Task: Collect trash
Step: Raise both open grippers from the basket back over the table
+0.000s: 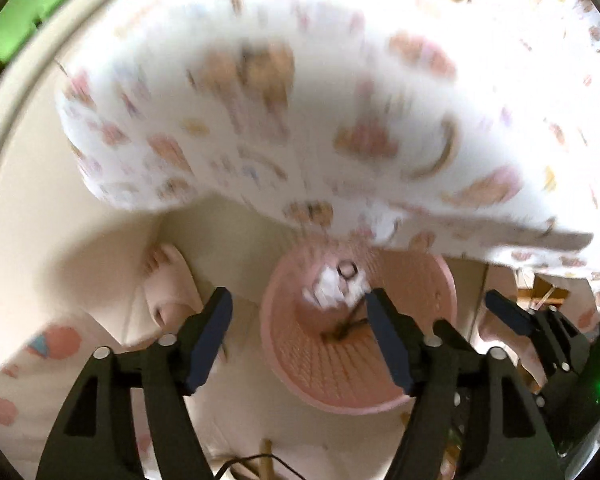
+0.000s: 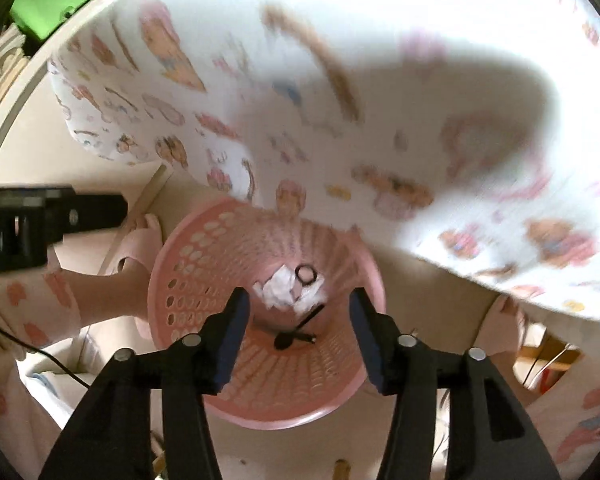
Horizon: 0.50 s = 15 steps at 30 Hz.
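Over pink basket (image 2: 172, 280), crumpled paper (image 2: 278, 288), no legible writing

The pink basket (image 2: 172, 280) stands with its mouth open below both grippers, only crumpled paper (image 2: 284, 288), a black ring (image 2: 306, 274) and a dark utensil (image 2: 296, 334) at its bottom. A patterned tablecloth (image 2: 340, 120) overhangs the basket's far rim, blocking passage there; a pink slipper (image 2: 136, 240) lies near its left side.
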### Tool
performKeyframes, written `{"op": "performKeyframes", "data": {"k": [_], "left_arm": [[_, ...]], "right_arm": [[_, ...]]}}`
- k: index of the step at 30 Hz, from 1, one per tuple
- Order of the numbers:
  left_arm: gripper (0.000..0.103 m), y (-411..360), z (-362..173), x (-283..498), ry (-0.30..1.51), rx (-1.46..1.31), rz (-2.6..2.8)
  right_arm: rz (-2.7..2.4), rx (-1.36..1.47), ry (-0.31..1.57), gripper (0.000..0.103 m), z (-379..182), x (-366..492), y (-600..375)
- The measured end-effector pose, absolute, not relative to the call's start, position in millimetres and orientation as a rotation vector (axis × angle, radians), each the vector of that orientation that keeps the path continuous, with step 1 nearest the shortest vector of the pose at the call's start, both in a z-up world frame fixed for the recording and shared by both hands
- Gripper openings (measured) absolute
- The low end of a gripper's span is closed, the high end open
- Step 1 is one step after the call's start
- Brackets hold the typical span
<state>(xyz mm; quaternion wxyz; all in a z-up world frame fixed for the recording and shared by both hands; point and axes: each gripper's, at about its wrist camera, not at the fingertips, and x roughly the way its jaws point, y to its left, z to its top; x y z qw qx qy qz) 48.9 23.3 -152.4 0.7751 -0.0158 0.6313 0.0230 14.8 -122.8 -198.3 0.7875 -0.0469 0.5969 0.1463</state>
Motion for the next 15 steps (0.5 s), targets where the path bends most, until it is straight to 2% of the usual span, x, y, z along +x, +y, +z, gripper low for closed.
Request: {"op": "performKeyframes", "data": {"k": [5, 15], "left_arm": [[0.078, 24.3, -126.0, 48.0, 1.247, 0.007, 0.050], [0.084, 24.7, -82.6, 40.1, 1.051, -0.025, 0.016]], "right_arm": [[0.312, -0.142, 1.197, 0.068, -174.4, 7.9, -122.1], [0.326, -0.140, 1.117, 0.072, -141.7, 2.7, -129.5]]}}
